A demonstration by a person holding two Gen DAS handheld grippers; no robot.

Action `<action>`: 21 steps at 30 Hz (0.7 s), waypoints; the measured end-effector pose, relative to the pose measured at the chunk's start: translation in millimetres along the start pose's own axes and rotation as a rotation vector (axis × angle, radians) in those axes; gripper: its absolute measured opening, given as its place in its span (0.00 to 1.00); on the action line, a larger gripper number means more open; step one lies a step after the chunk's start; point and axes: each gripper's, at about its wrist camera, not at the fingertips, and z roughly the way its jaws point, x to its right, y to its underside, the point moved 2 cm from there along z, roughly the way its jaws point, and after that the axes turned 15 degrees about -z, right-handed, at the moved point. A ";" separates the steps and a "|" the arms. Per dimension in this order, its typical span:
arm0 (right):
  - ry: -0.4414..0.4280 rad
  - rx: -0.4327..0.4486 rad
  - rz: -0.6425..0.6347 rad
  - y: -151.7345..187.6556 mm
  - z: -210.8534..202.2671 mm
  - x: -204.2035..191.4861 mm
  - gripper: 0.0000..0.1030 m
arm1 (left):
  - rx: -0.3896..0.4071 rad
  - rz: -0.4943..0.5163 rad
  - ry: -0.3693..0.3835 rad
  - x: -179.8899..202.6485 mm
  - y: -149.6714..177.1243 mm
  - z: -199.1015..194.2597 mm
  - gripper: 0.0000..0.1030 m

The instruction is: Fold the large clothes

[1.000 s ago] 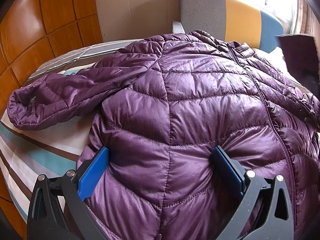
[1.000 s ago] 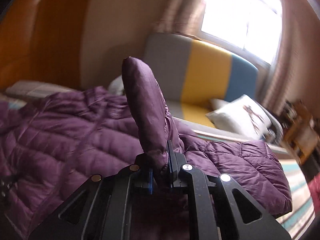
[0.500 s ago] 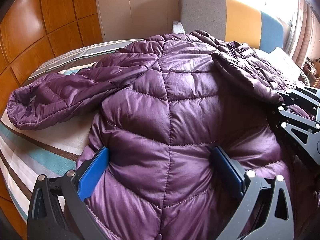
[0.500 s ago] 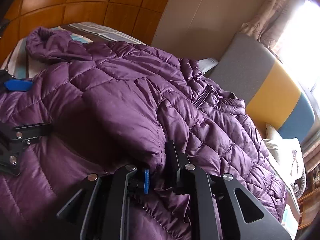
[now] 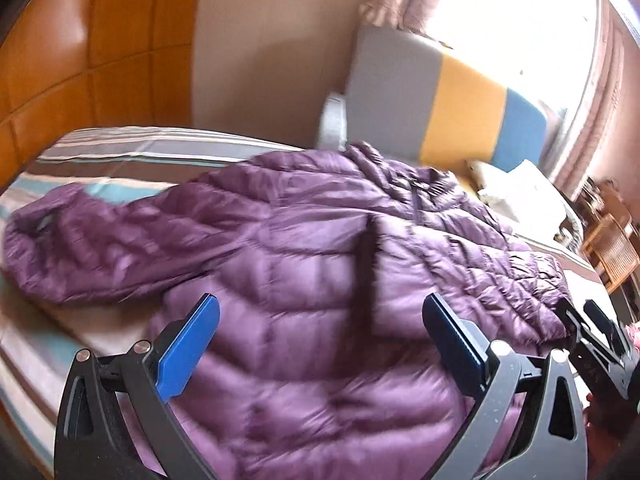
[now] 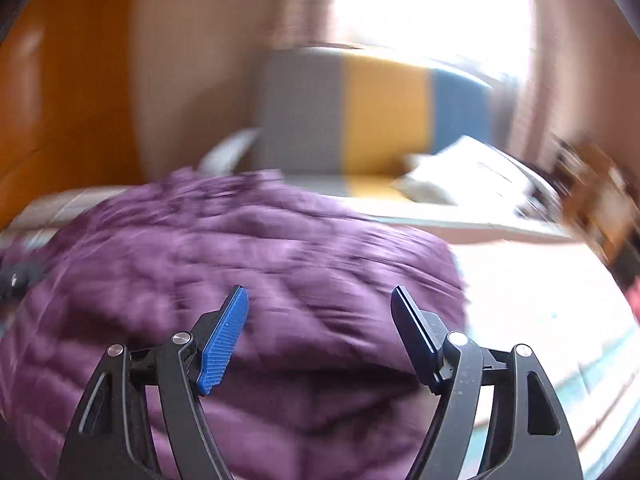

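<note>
A purple quilted puffer jacket (image 5: 304,280) lies spread on the striped bed (image 5: 120,152). One sleeve (image 5: 80,248) stretches out to the left. The other sleeve (image 5: 408,276) lies folded across the body. My left gripper (image 5: 320,328) is open and empty, raised just above the jacket's lower part. My right gripper (image 6: 320,324) is open and empty over the jacket (image 6: 224,280) near its right edge. The right gripper also shows at the right edge of the left wrist view (image 5: 600,340). Both views are motion-blurred.
A grey, yellow and blue sofa (image 5: 440,120) with white cushions (image 5: 520,192) stands behind the bed. Orange wood panelling (image 5: 80,60) lines the left wall. Wooden furniture (image 5: 612,248) stands at the right, under a bright window (image 6: 432,12).
My right gripper has let go of the sleeve, opened and drawn back to the right. My left gripper has lifted off the jacket and tilted up. The sleeve now rests across the jacket's body.
</note>
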 end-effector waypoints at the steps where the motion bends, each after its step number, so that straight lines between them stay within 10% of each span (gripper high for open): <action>1: 0.047 -0.009 0.055 3.6 -2.2 14.9 0.71 | -0.018 0.011 0.004 6.9 -1.4 8.9 0.98; 3: 0.113 -0.022 0.125 11.0 -4.7 36.8 0.71 | -0.073 0.021 -0.001 18.6 -0.6 32.0 0.92; 6: 0.134 -0.043 0.209 24.4 -0.7 59.7 0.71 | -0.178 0.001 -0.006 26.7 7.6 64.6 0.59; 11: 0.119 -0.079 0.307 39.8 10.5 79.5 0.59 | -0.120 0.045 0.000 34.4 8.5 58.7 0.10; 21: -0.048 -0.108 0.220 16.9 45.3 59.1 0.33 | -0.078 0.018 -0.074 -7.6 3.7 59.9 0.10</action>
